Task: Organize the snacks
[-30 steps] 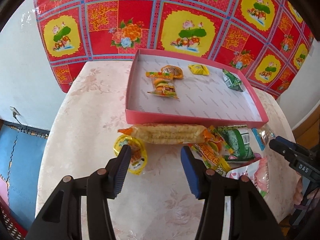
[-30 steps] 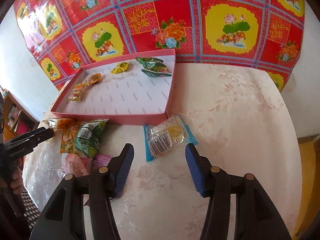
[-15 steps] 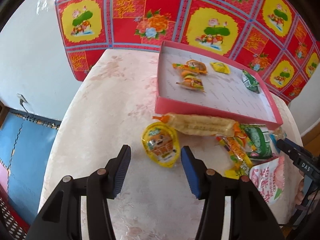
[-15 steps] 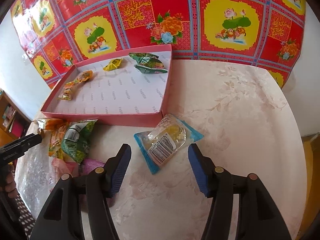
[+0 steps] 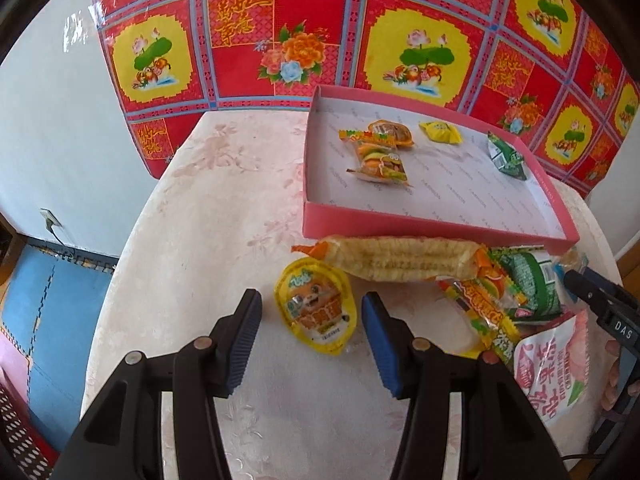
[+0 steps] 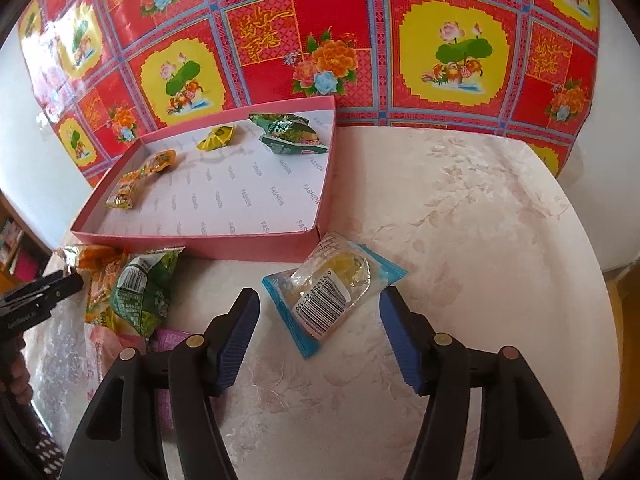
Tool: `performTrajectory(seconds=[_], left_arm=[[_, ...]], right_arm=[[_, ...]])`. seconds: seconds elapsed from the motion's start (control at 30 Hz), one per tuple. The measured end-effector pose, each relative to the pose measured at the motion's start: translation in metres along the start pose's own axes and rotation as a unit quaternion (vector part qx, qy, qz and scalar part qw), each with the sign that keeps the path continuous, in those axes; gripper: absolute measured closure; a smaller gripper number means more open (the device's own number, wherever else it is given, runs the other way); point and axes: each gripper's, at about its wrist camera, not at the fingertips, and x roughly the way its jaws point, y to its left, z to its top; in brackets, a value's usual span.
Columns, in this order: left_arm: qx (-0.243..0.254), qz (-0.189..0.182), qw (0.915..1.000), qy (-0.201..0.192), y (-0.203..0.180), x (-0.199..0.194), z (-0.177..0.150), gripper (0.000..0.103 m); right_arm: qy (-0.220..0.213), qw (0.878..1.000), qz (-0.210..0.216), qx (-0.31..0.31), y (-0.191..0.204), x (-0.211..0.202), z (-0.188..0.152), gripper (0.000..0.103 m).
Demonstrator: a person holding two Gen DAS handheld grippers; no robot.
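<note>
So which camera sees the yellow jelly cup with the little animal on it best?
The left wrist view. The yellow jelly cup lies on the table between the open left tongs, its lid facing the camera. The right wrist view does not show it.

My tongs (image 5: 311, 334): matt black plastic, ribbed blue pads (image 5: 379, 344). Desk (image 6: 460, 208): glossy floral cloth. Jelly cup (image 5: 316, 306): shiny foil lid. Pink box (image 5: 420, 226): matt cardboard, paper lining.

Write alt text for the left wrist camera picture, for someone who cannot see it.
An open left gripper with blue-padded fingers frames a yellow jelly cup lying on a pale round table. Behind it a long corn-shaped snack lies against a pink tray holding a few small packets, with more snack bags heaped at right.
</note>
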Motion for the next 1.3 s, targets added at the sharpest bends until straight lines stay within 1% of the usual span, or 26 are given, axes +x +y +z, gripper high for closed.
performTrajectory(seconds=[0.17, 0.4, 0.67, 0.9, 1.07, 1.13, 1.3], left_arm=[[-0.003, 0.000, 1.0000, -0.001, 0.0000, 0.0002, -0.0007, 0.048], [0.012, 0.014, 0.9998, -0.008, -0.0019, 0.0005, -0.0034, 0.048], [0.011, 0.013, 0.9998, -0.012, -0.0006, -0.0002, -0.0048, 0.048], [0.008, 0.014, 0.9998, -0.012, -0.0008, -0.0006, -0.0048, 0.049], [0.010, 0.013, 0.9998, -0.014, 0.0015, -0.0011, -0.0051, 0.049], [0.009, 0.013, 0.9998, -0.015, 0.0019, -0.0011, -0.0053, 0.050], [-0.001, 0.015, 0.9997, -0.018, 0.0062, -0.0020, -0.0063, 0.059]], right_arm=[[-0.009, 1.000, -0.008, 0.000, 0.0012, -0.0005, -0.0015, 0.039], [-0.007, 1.000, -0.017, -0.007, 0.0034, 0.0003, -0.0014, 0.039], [-0.009, 1.000, -0.022, -0.007, 0.0048, 0.0001, -0.0018, 0.039], [-0.012, 1.000, -0.022, 0.003, 0.0017, -0.0013, -0.0020, 0.045], [-0.014, 1.000, -0.025, 0.005, 0.0019, -0.0017, -0.0024, 0.047], [-0.014, 1.000, -0.027, 0.005, 0.0022, -0.0019, -0.0025, 0.048], [-0.017, 0.999, -0.028, 0.012, -0.0004, -0.0024, -0.0031, 0.052]])
